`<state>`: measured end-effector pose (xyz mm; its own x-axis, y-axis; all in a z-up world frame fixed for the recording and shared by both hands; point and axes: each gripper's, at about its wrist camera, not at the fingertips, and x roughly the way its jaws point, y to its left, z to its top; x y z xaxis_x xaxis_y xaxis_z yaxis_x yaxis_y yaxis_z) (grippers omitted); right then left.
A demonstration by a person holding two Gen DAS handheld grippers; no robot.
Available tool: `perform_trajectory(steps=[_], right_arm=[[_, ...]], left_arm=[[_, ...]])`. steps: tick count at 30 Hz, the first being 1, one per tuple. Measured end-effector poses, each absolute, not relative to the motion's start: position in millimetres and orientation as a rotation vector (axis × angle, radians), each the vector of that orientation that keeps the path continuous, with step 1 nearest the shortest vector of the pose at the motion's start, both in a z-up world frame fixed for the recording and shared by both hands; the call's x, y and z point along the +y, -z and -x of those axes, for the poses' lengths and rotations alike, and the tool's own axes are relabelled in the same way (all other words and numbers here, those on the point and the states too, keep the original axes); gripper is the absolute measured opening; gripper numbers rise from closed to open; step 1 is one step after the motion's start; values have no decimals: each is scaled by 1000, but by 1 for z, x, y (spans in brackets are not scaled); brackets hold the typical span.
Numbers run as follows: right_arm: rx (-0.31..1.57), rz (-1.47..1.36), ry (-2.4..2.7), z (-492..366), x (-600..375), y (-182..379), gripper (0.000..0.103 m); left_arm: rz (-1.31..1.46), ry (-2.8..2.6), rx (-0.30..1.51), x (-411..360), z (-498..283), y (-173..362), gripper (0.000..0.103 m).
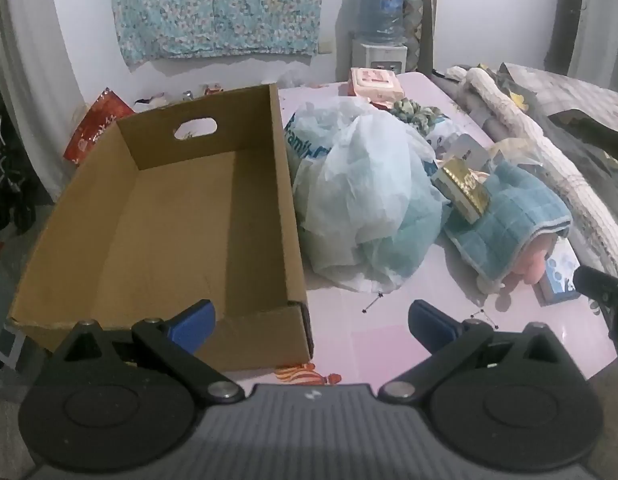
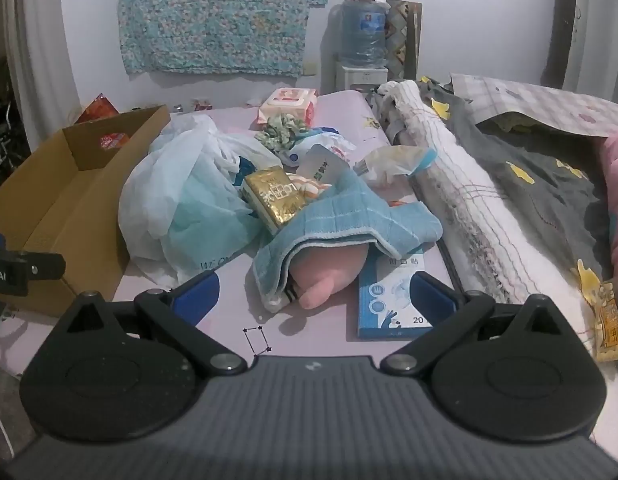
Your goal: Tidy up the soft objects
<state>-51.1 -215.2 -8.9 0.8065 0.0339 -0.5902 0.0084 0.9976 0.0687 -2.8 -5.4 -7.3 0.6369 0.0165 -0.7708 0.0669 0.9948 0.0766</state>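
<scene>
An empty cardboard box [image 1: 181, 216] [image 2: 57, 208] stands at the left of the pink table [image 1: 381, 344] [image 2: 229, 292]. Right of it lies a heap: a crumpled white plastic bag [image 1: 365, 200] [image 2: 185, 200], a gold packet [image 1: 463, 192] [image 2: 277, 198], a blue towel [image 1: 509, 220] [image 2: 341, 220] draped over a pink plush toy [image 1: 533, 260] [image 2: 329, 276], and a green scrunchie [image 1: 413, 114] [image 2: 281, 130]. My left gripper [image 1: 311, 320] hangs open over the box's near right corner. My right gripper [image 2: 315, 296] stands open just short of the plush toy, nothing between its fingers.
A blue and white flat box [image 2: 393, 300] [image 1: 559, 276] lies by the plush toy. A pink wipes pack [image 2: 289, 104] [image 1: 375, 82] sits at the table's far end. Rolled bedding [image 2: 461, 200] and dark blankets [image 2: 549, 184] border the right. A water dispenser [image 2: 361, 36] stands behind.
</scene>
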Motion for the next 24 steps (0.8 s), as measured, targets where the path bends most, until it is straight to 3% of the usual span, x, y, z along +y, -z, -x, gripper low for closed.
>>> perform_trajectory(steps=[24], right_arm=[[665, -59, -46, 42, -202, 6, 102]], left_arm=[[-45, -47, 881, 5, 3, 11, 103]])
